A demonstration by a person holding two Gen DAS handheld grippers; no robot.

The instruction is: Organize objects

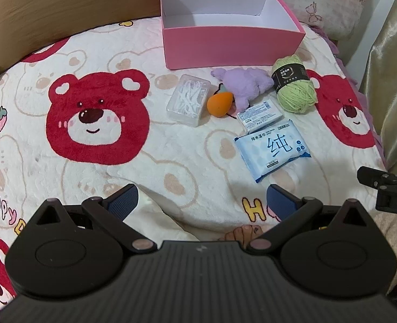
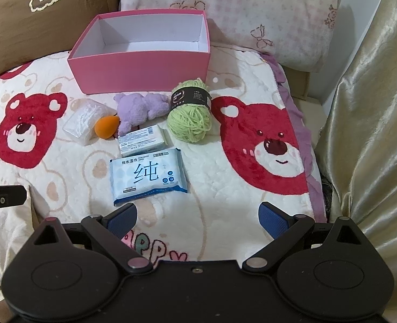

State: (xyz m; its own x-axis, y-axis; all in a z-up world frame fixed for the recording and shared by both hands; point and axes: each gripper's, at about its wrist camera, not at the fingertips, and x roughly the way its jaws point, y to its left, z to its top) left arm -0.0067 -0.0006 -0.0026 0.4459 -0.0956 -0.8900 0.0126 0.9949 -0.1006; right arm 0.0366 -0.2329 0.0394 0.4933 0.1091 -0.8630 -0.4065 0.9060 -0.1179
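An open, empty pink box (image 1: 233,45) (image 2: 142,72) stands on a bear-print blanket (image 1: 96,161) (image 2: 225,188). In front of it lie a clear floss-pick case (image 1: 187,99) (image 2: 84,123), an orange sponge (image 1: 219,104) (image 2: 107,127), a purple plush (image 1: 241,83) (image 2: 139,107), a green yarn ball (image 1: 295,86) (image 2: 190,113), a small white packet (image 1: 260,115) (image 2: 142,141) and a blue wet-wipes pack (image 1: 272,148) (image 2: 148,176). My left gripper (image 1: 202,202) is open and empty, near the blanket's front. My right gripper (image 2: 197,215) is open and empty, just before the wipes pack.
A brown pillow (image 1: 64,8) (image 2: 37,13) and a pink patterned pillow (image 2: 238,8) lie behind the box. A gold curtain (image 2: 368,121) hangs at the right. The right gripper's body (image 1: 386,185) shows at the left wrist view's right edge. A foot (image 1: 241,234) shows under my left gripper.
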